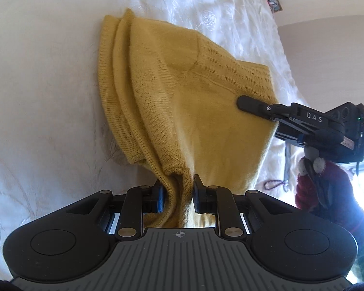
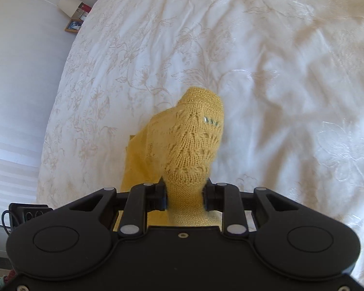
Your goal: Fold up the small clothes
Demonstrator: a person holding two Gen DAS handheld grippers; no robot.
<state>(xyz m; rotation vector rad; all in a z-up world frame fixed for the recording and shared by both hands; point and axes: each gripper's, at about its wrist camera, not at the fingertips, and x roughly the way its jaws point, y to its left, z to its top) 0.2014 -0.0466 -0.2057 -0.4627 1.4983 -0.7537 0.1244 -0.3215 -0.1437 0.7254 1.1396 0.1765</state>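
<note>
Yellow knit sweater [image 1: 182, 92] hangs above the white bedspread [image 1: 48, 72], clamped by left tool [image 1: 177, 194] and right tool [image 2: 185, 194].

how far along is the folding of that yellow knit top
Midway. Done: the yellow knit top already lies doubled, layered edges at its far side. In hand: the left gripper and right gripper each pinch it, lifted over the white bedspread. Left: lay it flat and release.

left gripper [image 1: 176, 194] pinching yellow knit garment [image 1: 182, 92], right gripper [image 1: 245, 103] gripping too
</note>
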